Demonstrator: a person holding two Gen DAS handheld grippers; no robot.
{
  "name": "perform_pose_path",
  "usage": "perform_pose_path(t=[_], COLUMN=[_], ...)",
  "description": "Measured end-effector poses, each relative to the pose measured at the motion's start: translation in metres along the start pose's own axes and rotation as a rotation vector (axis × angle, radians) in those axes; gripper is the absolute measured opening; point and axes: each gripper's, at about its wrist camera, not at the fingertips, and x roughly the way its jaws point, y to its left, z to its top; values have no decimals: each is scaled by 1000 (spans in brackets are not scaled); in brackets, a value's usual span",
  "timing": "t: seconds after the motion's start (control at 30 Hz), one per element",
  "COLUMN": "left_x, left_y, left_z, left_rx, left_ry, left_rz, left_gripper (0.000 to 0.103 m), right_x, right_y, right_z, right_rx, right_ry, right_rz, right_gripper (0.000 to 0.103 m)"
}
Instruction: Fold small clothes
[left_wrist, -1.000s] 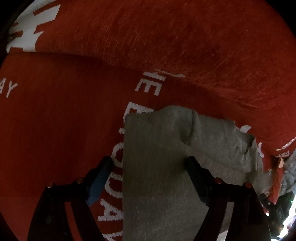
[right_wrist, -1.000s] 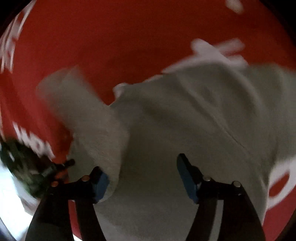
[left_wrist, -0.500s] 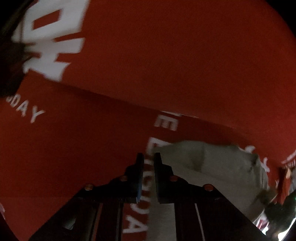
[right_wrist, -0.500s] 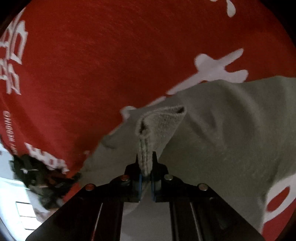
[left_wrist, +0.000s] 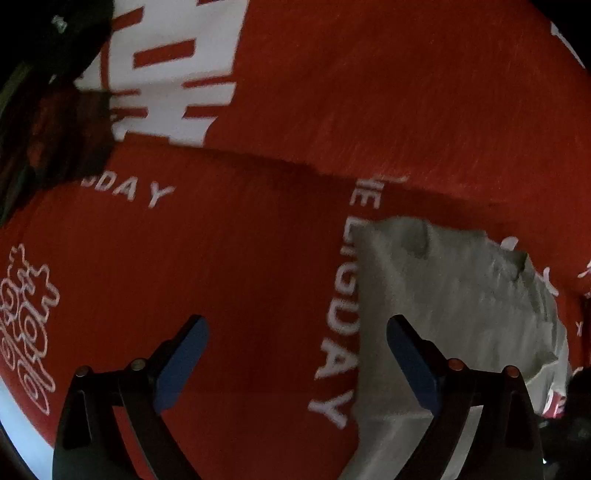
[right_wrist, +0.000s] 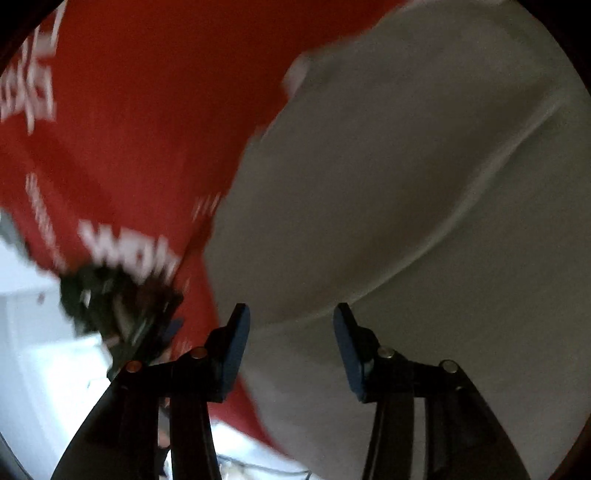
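Both grippers standing spread, nothing pinched.

Left wrist view: left gripper (left_wrist: 295, 365) at bottom centre, jaws having just been opening, now gaping wide with only red cloth showing between the blue pads (left_wrist: 181, 365). Grey garment (left_wrist: 454, 314) lying in the right half of the frame on the red printed cloth (left_wrist: 221, 258), its left edge running down just inside the right pad, covering part of the white "DAY" lettering. Upper edge of the garment looking rumpled, with a small bump near its top left corner and ragged folds toward the right. Dark blurry shape sitting in the upper left corner, cannot tell what it is.

Right wrist view: frame blurring heavily. Right gripper (right_wrist: 291, 350) at bottom centre, jaws having just been opening, now standing partly apart with no fabric caught between them. Grey garment (right_wrist: 424, 184) filling the right and centre of the frame, a long crease crossing it diagonally from upper right to lower centre, passing just above the pads. Red printed cloth (right_wrist: 129, 129) taking the upper left; dark smeared object at lower left, unreadable.

Progress, judging from this: one fold apparently laid and released, garment lying doubled but untidy. Left to do: likely another fold plus flattening the rumpled edge.
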Motion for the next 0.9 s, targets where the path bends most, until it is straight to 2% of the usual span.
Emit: perform_pose_path(t=[0.07,0.17,0.27,0.37,0.47,0.6,0.67,0.77,0.8,0.83,0.87,0.9], left_x=[2,-3,-4,2,11,24,28,27,26,25,25,26], left_y=[3,7,-3,-18,-38,-58,-63,-67,-68,-67,-65,-61], left_z=[-9,-29,-50,-70,-80,-77,-74,-69,-67,-66,-64,-64], left_rx=[-5,40,127,191,227,228,225,210,209,208,197,175], left_ry=[21,35,44,75,86,78,59,26,5,-11,-24,-26], left_rz=[1,39,58,50,42,74,113,163,192,213,227,222], left_gripper=[97,97,97,97,97,97,97,97,97,97,97,97], right_x=[37,79,73,32,-28,-103,-119,-133,-133,-133,-134,-135], right_y=[13,29,49,43,2,-55,-73,-95,-93,-90,-89,-85], right_z=[-8,-13,-11,9,27,32,38,51,55,62,66,69], right_rx=[-1,-15,-123,-162,-60,93,166,243,238,214,195,173], right_ry=[53,105,78,5,-101,-286,-340,-406,-417,-417,-411,-406], right_rz=[26,-2,-44,-131,-223,-362,-373,-333,-334,-338,-330,-326], right_gripper=[52,52,52,52,52,52,52,52,49,41,9,8])
